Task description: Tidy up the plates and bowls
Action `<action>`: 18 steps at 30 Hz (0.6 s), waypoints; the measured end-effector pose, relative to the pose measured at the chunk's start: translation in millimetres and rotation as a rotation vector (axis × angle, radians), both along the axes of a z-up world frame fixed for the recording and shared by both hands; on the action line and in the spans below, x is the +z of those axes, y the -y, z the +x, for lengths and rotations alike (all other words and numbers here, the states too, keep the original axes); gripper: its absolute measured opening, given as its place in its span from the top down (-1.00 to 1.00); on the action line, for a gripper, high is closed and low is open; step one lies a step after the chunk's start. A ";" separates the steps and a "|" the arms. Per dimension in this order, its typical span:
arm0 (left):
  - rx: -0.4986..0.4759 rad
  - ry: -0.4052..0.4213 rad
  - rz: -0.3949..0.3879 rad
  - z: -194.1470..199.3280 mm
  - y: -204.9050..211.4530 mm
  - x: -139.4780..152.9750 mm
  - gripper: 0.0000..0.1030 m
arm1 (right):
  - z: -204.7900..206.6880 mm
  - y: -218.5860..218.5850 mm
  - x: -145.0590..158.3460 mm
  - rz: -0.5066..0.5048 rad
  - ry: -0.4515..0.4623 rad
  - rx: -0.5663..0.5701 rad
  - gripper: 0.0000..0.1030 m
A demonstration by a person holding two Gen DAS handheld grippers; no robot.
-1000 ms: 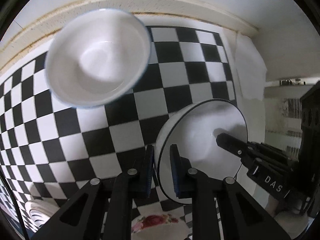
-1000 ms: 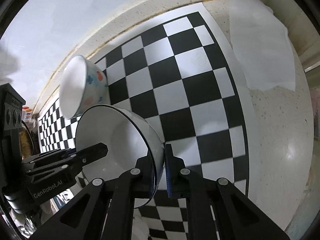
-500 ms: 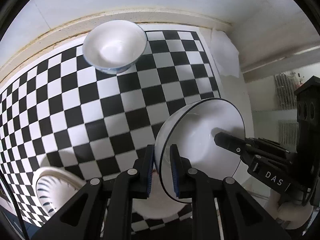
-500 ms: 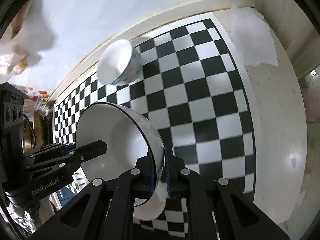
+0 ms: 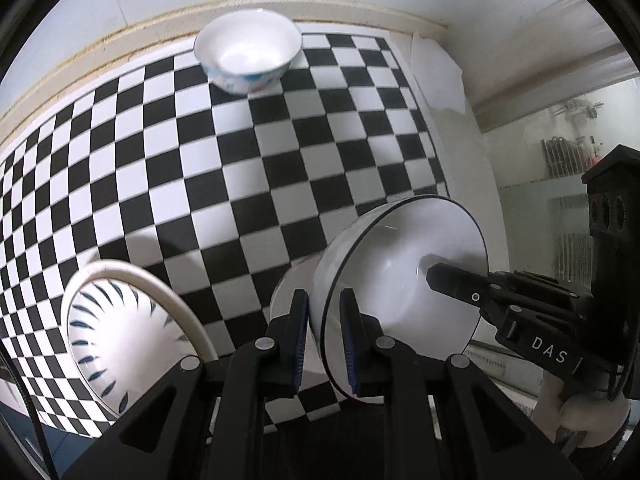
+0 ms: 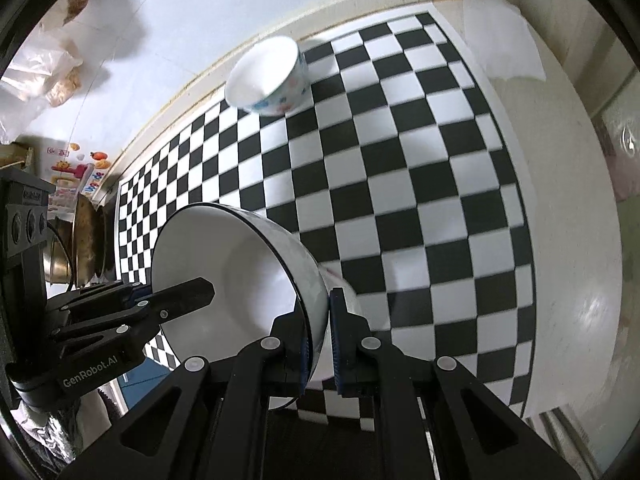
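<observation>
A white bowl with a thin black rim [image 5: 400, 280] [image 6: 240, 280] hangs tilted above the checkered mat, held from both sides. My left gripper [image 5: 324, 320] is shut on its left wall. My right gripper [image 6: 318, 328] is shut on the opposite wall, and its upper finger [image 5: 452, 280] lies inside the bowl. A small floral bowl [image 5: 248, 52] [image 6: 272, 80] stands upright at the mat's far edge by the wall. A bowl with blue leaf marks [image 5: 120, 340] sits at the near left. A white plate [image 5: 288, 300] lies under the held bowl, mostly hidden.
The black-and-white checkered mat [image 5: 200, 160] covers a white counter [image 6: 572, 280]. A white sheet [image 5: 436, 72] [image 6: 504, 44] lies at the back right corner. Metal pots [image 6: 80, 240] stand at the far left, and plastic bags [image 6: 40, 72] hang on the wall.
Both grippers have risen and drawn back together with the black-rimmed bowl. The floral bowl now looks smaller and farther off. The leaf-marked bowl and the plate have come into view.
</observation>
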State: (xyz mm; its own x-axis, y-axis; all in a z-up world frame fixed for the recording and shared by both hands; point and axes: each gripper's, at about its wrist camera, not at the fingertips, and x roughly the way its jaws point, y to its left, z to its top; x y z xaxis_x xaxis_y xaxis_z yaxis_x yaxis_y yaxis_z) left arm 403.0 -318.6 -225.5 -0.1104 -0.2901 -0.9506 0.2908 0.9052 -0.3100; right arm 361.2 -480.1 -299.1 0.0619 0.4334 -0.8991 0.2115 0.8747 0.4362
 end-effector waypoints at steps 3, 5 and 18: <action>0.000 -0.022 0.008 -6.8 -3.1 -8.8 0.73 | -6.5 -4.2 -8.9 0.004 -0.019 0.003 0.79; -0.002 -0.037 0.017 -10.7 -4.3 -15.6 0.73 | -10.6 -6.9 -16.3 0.007 -0.036 0.005 0.79; -0.023 -0.095 0.072 -17.2 -1.7 -52.2 0.73 | -15.7 -18.3 -55.5 -0.012 -0.107 0.029 0.79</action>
State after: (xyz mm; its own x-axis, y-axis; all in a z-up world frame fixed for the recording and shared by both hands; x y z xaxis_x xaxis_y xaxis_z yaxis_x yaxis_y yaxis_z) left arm 385.8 -316.8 -277.7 -0.2067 -0.2180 -0.9538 0.2839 0.9195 -0.2717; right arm 345.5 -461.8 -354.6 -0.0472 0.4230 -0.9049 0.2313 0.8859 0.4020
